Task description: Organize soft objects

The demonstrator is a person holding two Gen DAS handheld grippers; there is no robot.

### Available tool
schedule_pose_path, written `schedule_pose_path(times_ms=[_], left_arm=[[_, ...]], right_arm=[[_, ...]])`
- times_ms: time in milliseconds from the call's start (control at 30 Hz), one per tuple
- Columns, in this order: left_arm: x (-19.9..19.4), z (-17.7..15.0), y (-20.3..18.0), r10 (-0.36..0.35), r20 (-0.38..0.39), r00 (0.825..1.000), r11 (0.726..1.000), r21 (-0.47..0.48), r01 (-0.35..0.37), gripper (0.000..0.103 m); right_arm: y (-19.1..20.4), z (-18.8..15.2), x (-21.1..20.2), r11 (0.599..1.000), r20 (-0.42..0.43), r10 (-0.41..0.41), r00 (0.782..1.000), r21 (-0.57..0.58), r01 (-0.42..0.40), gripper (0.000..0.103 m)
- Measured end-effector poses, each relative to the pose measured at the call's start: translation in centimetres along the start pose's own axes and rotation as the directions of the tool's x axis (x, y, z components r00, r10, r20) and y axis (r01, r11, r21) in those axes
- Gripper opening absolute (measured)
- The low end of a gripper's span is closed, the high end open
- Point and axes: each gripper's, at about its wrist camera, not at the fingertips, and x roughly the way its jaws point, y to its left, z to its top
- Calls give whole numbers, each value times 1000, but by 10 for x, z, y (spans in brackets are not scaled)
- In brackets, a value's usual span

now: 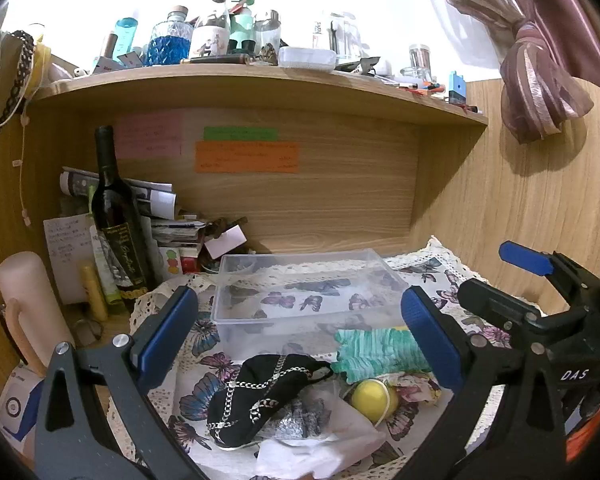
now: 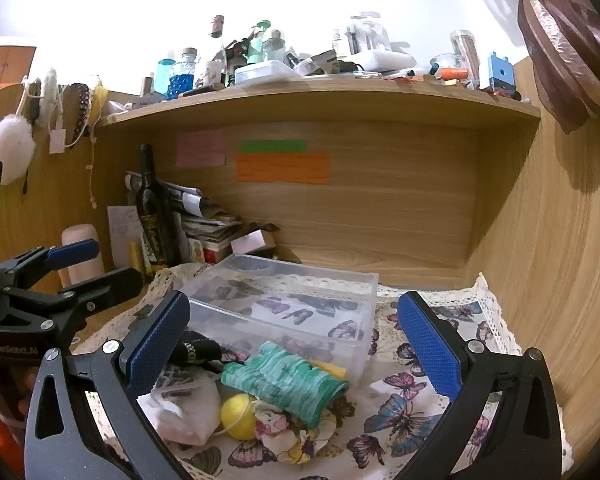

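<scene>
A pile of soft things lies on the butterfly cloth (image 1: 204, 384) in front of a clear plastic bin (image 1: 300, 280): a black cloth with a silver chain (image 1: 260, 392), a green crinkled cloth (image 1: 376, 352), a yellow ball (image 1: 374, 398) and a white cloth (image 1: 312, 444). My left gripper (image 1: 300, 344) is open above the black cloth. My right gripper (image 2: 296, 348) is open above the green cloth (image 2: 284, 384), with the yellow ball (image 2: 238, 416), a floral cloth (image 2: 292, 432) and the bin (image 2: 284, 304) before it. The right gripper also shows at the left wrist view's right side (image 1: 500, 280).
A dark wine bottle (image 1: 118, 220), stacked papers (image 1: 160, 208) and a pale cylinder (image 1: 32, 304) stand at the left of the wooden alcove. The shelf above (image 1: 260, 80) holds several bottles and jars. A wooden side wall (image 2: 560, 260) is at the right.
</scene>
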Motion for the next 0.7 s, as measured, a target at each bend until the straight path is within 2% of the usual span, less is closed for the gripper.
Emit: schedule_pose_path(times_ms=[300, 367, 433, 700], left_arm=[[8, -8, 11, -10, -31, 999, 1000, -23, 9, 103], [10, -11, 16, -7, -41, 999, 999, -33, 5, 100], [13, -16, 20, -3, -62, 998, 1000, -28, 1, 87], [37, -48, 33, -13, -202, 979, 999, -49, 3, 81]], right_arm=[[-2, -6, 8, 1000, -22, 16, 1000, 2, -16, 103], [-3, -8, 9, 1000, -25, 17, 1000, 4, -17, 98], [-3, -11, 12, 1000, -37, 15, 999, 3, -15, 90], [-8, -30, 32, 1000, -138, 29, 990, 9, -28, 77]])
